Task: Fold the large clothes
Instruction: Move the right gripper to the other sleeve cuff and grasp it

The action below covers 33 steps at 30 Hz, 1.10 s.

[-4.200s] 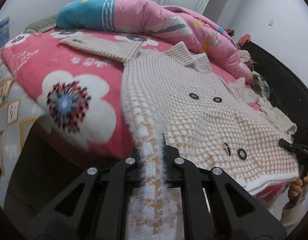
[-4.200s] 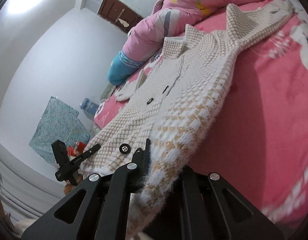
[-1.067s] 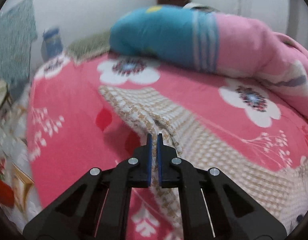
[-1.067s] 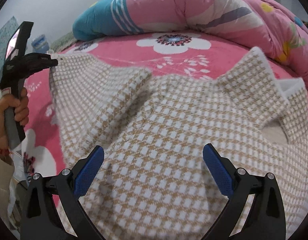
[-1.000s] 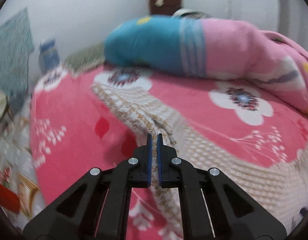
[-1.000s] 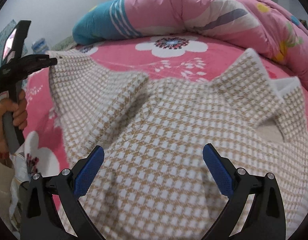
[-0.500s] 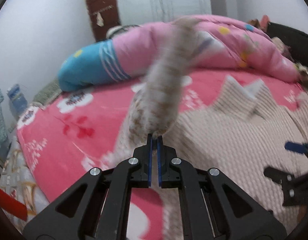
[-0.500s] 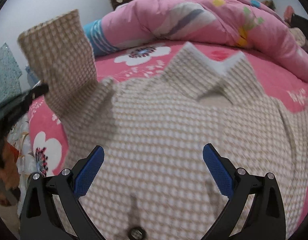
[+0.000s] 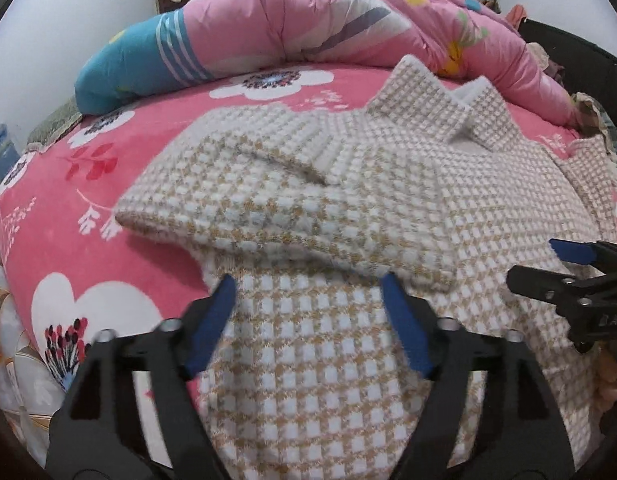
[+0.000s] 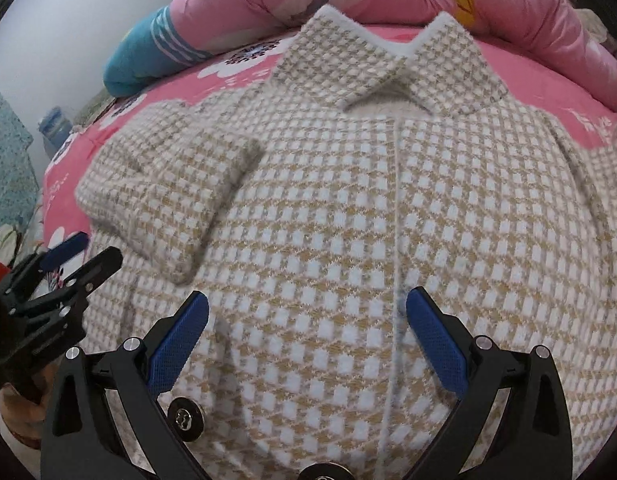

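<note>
A beige-and-white checked knit coat lies flat on the pink flowered bed, collar toward the far side; it also fills the right wrist view. Its left sleeve is folded in across the chest and shows in the right wrist view too. My left gripper is open and empty just above the coat, in front of the sleeve cuff. My right gripper is open and empty over the coat's front, near a dark button. Each gripper shows in the other's view: right, left.
A rolled pink and blue quilt lies along the far edge of the bed. The pink flowered sheet shows to the left of the coat, with the bed edge below it. Dark furniture stands at the far right.
My left gripper carried the sleeve up and across onto the coat's chest, then opened and let it go. The right gripper stayed open and shifted toward the coat's middle.
</note>
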### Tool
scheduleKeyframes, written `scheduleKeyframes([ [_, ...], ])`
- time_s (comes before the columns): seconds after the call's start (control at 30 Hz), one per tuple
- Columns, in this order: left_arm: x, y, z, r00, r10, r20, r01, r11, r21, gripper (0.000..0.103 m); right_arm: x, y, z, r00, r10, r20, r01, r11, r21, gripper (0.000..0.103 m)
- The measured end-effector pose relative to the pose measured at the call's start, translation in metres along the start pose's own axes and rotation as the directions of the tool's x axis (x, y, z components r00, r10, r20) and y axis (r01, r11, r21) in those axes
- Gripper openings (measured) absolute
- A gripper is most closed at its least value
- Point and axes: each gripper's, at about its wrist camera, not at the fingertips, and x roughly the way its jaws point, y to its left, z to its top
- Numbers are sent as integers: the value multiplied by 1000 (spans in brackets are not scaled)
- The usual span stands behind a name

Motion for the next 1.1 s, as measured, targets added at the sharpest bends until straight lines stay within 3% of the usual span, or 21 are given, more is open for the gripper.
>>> scheduleKeyframes([
  [0.17,-16,-10,5,1000,-16,17,15,1000,27,91,4,5,-6,1000,-27,-6,27,999,-28,97],
  [0.47,-15,-4,-8,999,-42,-30,41,998,-44,95,21,26,-11,996,-79,-28,77,993,-89,97],
  [0.6,2,3,-19,995,-33,-91,27,997,-71,95,22,30,-14,995,-88,-35,84,991,-100,97],
  [0.73,10,9,-27,996,-13,-92,6,997,-74,95,24,31,-14,995,-96,-39,91,990,-111,97],
  [0.97,16,26,-34,991,-106,-76,95,986,-137,95,23,32,-14,995,-96,-38,91,989,-118,97],
  [1.1,16,28,-35,988,-132,-80,121,985,-124,95,15,26,-11,995,-82,-62,74,991,-115,97],
])
